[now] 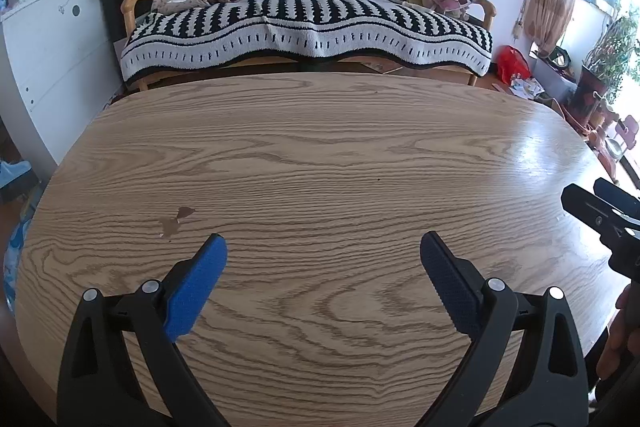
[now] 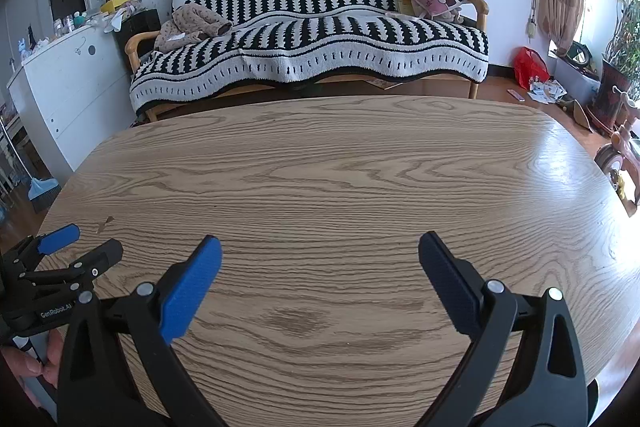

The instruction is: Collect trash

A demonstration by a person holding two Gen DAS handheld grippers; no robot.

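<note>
Hovering side by side above the tabletop [image 1: 320, 155], both tools stand with their jaws spread wide and nothing between them: the left tool [image 1: 323, 247] shows 1 bright blue ribbed pad and 1 dark navy one, and the right tool [image 2: 320, 247] is built the same. Each also peeks into the other's view, the right tool at the far right edge of the left view, the left tool at the lower left of the right view, with the person's fingers [image 2: 48, 367] wrapped on its handle.

No trash lies on the wood that I can see; only a small brownish stain [image 1: 176, 221] marks it near the left tool. The nearest likely litter is the scattered white paper scraps [image 2: 546, 91] on the floor beside a red plastic bag [image 2: 530, 67], well apart from both tools, past the tabletop's far right corner.

To do this step well, I judge the tools should be carried around the tabletop, lowered toward the scraps, and 1 thin piece pinched at its raised edge.

The tabletop is glossy oak-grain laminate with rounded corners; behind it a wooden-armed sofa [image 1: 308, 19] wears a nubbly black-and-white throw
</note>
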